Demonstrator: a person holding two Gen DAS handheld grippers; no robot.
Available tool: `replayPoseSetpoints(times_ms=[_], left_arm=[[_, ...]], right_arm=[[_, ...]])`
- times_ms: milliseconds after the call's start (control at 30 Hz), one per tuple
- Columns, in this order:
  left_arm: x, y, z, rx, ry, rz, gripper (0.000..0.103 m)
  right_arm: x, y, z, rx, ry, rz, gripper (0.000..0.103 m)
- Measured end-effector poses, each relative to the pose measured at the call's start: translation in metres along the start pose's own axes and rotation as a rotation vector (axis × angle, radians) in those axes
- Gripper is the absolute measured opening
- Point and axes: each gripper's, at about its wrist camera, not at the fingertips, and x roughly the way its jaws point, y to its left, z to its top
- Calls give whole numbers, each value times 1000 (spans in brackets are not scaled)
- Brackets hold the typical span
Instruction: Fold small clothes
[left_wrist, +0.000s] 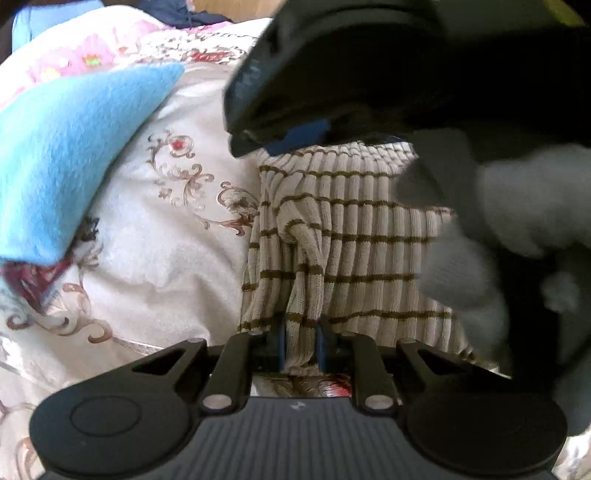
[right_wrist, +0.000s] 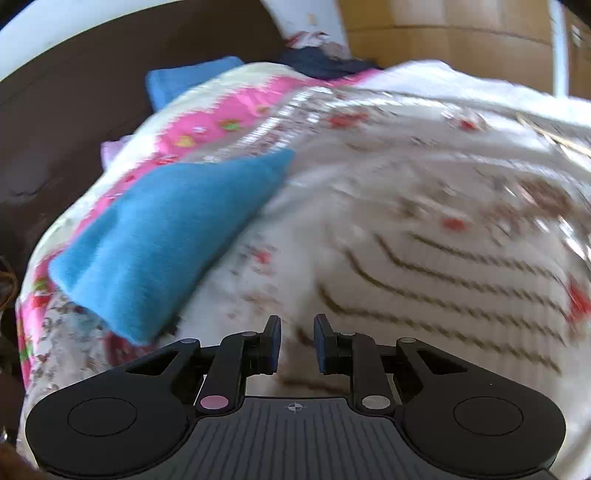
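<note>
Striped knit garment (left_wrist: 351, 236) lying lengthwise away from left hand-held gripper (left_wrist: 302, 345), pinched there; right hand-held gripper (right_wrist: 297, 341) released, empty.

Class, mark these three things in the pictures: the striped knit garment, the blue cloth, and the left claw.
Striped knit garment (left_wrist: 351, 236): left wrist view, on its ribbed middle.
Blue cloth (right_wrist: 159, 243): right wrist view, on its fuzzy centre.
Left claw (left_wrist: 301, 345): left wrist view, midway between its fingertips, shut on a garment fold.
</note>
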Motion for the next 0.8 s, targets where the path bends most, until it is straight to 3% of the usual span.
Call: replayPoseSetpoints(times_ms=[100,400,800], left_arm=[[0,-8,-1,21,4,22,31],[-1,-19,-2,45,14,46,32],[-14,3,0,-54,-31,-21,31]], right_arm=[[-7,-14,-12,20,53,-6,20],[-64,-25,-34,33,-100,15,22],[-95,-97,-72,168,-177,-72,26]])
